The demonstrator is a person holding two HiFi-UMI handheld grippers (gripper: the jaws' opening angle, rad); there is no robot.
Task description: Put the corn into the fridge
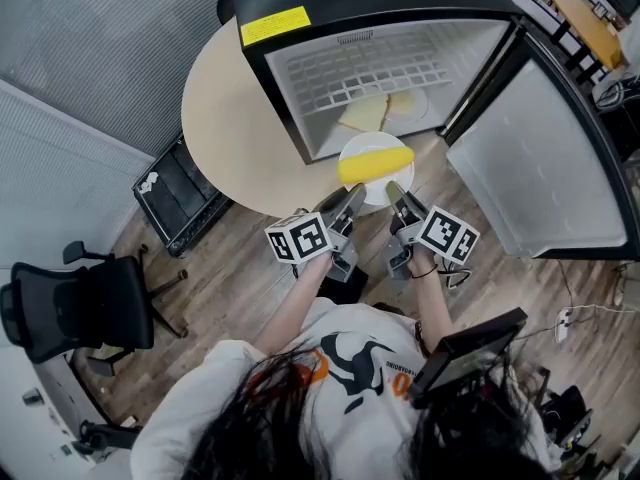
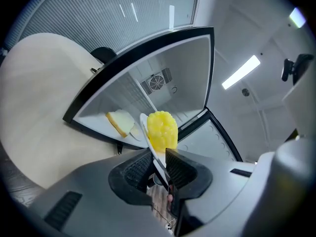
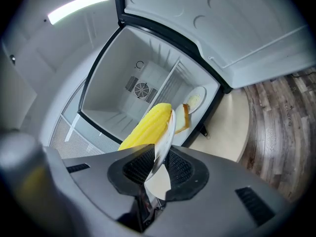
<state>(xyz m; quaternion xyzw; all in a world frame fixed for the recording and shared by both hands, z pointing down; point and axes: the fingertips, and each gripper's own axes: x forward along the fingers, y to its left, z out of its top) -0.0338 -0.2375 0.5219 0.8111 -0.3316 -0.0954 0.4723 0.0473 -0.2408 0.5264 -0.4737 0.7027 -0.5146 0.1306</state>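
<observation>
The corn (image 1: 375, 163) lies on a white plate (image 1: 372, 140), just beyond both sets of jaws, with its long axis running left to right. The left gripper (image 1: 350, 196) pinches the plate's near-left rim and the right gripper (image 1: 398, 196) its near-right rim, so both are equally near. The open fridge (image 1: 270, 58) is just past the plate's far edge, its door (image 1: 530, 158) swung right. A bread slice (image 1: 365, 116) and a small plate (image 1: 420, 103) sit on its floor.
</observation>
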